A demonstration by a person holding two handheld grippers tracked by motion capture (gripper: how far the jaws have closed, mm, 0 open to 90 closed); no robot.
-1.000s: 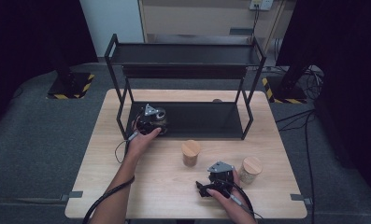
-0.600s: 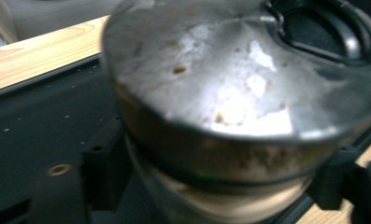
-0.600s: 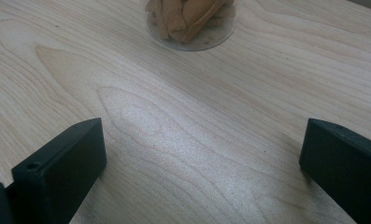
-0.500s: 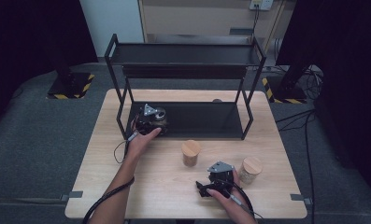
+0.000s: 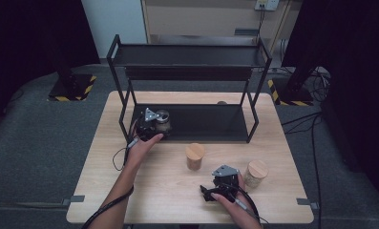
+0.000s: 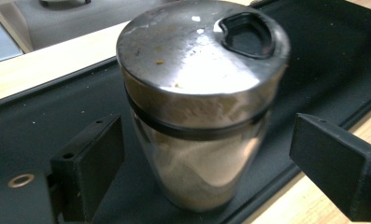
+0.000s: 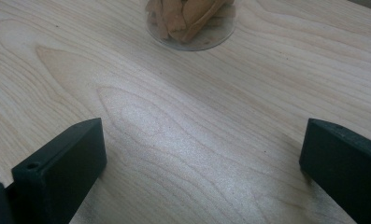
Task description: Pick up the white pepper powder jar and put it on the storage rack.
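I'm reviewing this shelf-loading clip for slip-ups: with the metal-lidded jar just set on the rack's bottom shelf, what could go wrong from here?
1. The left gripper's jaws have just been opening, but still flank the jar; pulling back crookedly could tip it.
2. The jar stands near the shelf's front edge, so a nudge might push it off.
3. The right gripper rests open near a wooden-lidded jar; a careless move could knock it.

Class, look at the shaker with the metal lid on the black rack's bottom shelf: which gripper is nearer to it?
Left. The left gripper has its jaws on either side of the shaker, just opened and clear of it. The right gripper rests on the table, far from it.
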